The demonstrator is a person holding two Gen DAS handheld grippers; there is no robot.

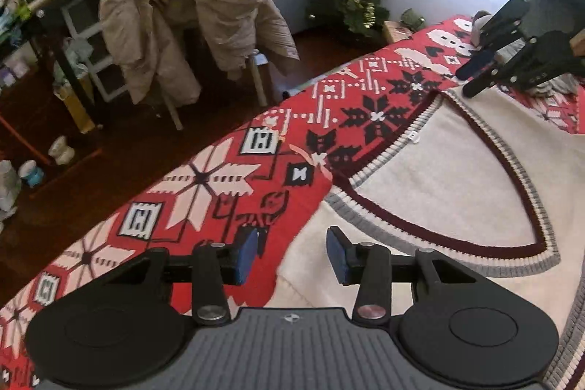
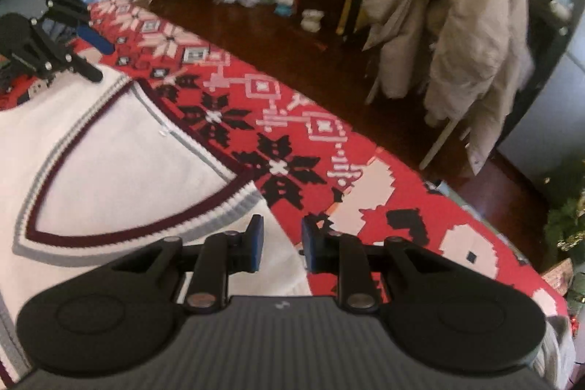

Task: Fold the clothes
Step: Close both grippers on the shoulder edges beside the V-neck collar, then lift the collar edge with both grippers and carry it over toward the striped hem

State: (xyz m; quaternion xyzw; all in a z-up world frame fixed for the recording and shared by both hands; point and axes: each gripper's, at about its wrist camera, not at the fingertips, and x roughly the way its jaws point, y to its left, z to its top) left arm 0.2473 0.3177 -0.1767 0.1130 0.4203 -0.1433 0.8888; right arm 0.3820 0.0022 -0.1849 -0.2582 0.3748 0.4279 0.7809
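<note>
Left gripper: jaws partly apart, nothing between them, poised over the shoulder edge of the white V-neck sweater. Right gripper: jaws narrower, also empty, above the opposite shoulder edge. Sweater lies flat, neckline up, on a red patterned blanket. Beyond, a beige coat hangs over a chair
</note>
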